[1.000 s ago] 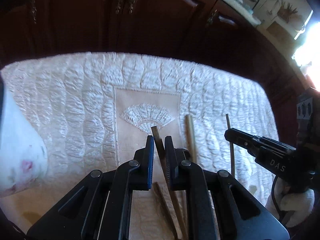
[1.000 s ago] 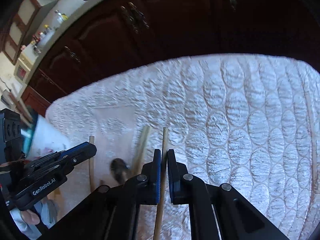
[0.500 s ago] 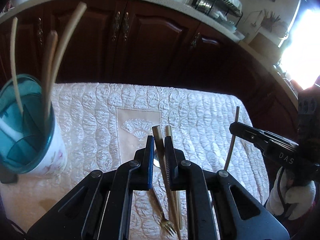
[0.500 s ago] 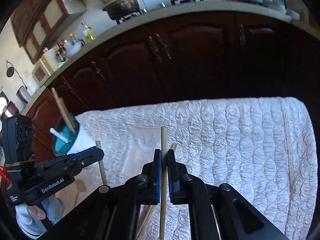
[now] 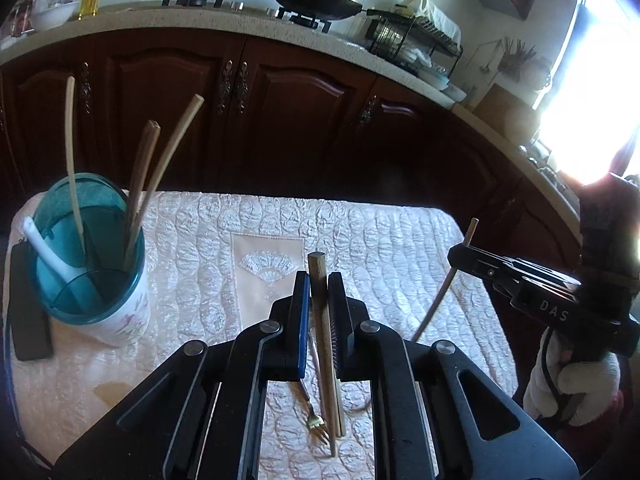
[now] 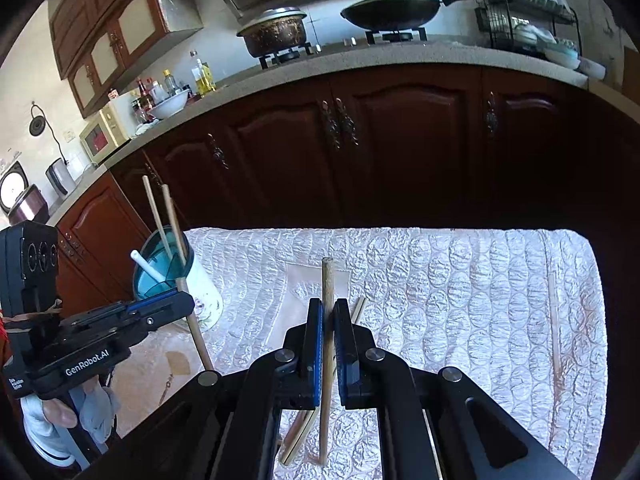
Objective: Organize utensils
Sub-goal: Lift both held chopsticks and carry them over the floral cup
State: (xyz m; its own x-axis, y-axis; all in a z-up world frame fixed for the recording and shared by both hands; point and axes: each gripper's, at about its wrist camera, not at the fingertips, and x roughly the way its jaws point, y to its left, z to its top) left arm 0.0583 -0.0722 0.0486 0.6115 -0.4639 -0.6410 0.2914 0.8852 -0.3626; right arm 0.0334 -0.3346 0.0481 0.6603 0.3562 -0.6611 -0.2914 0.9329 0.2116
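The right gripper (image 5: 460, 249) bears the white letters "DAS" on its black body. The left gripper (image 6: 182, 304) reads "GenRobot.AI"; smaller print beside it is illegible.

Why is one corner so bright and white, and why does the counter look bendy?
Left wrist view: sun through the window washes out the right edge, hiding detail there; the cabinets look dark by contrast. Right wrist view: no such glare, light is more even. Both views: the fisheye lens curves the countertop and darkens the corners.
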